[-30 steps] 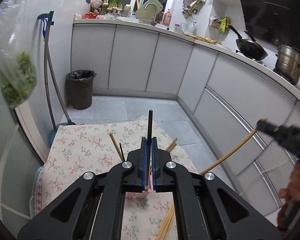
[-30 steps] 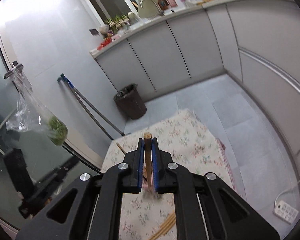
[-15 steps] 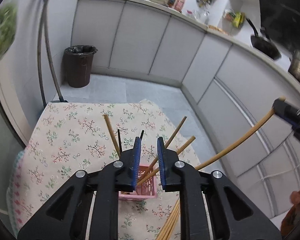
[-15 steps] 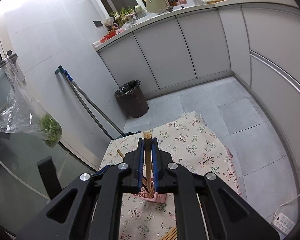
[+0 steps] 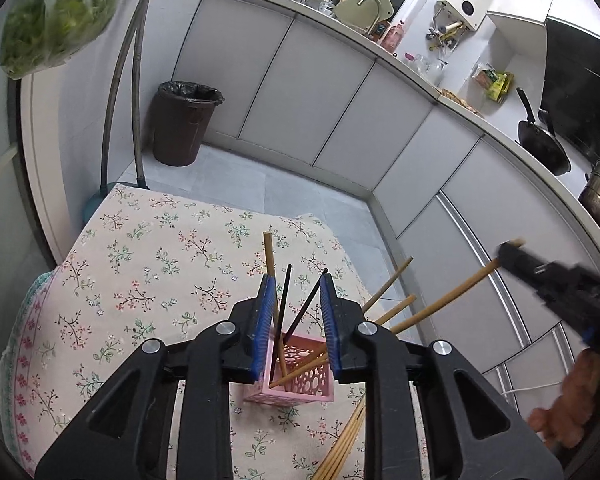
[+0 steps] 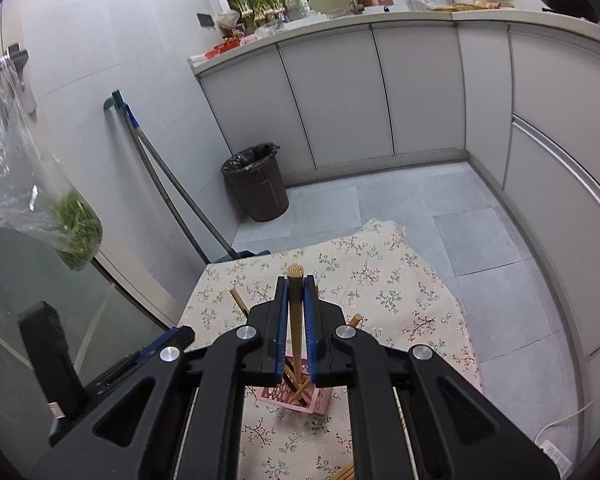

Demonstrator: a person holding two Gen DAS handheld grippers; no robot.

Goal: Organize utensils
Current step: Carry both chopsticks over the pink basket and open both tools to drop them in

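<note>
Pink plastic basket (image 5: 296, 376) sits right below the left gripper (image 5: 296, 312), whose jaws are now wide apart w/ nothing between the pads; 1 s ago they were pinched on a black chopstick. 2 black chopsticks (image 5: 282, 316) now stand in the basket between those jaws, next to several bamboo ones. Right gripper (image 6: 296, 304) still clamps a bamboo chopstick (image 6: 295, 320), lower end down in the basket (image 6: 296, 398), nearer than 1 s back. Loose bamboo chopsticks (image 5: 342, 448) lie on the floral cloth (image 5: 140, 264), just right of the basket.

Two black chopsticks (image 5: 283, 304), one pink basket (image 5: 300, 380) (wooden ones uncountable)
</note>
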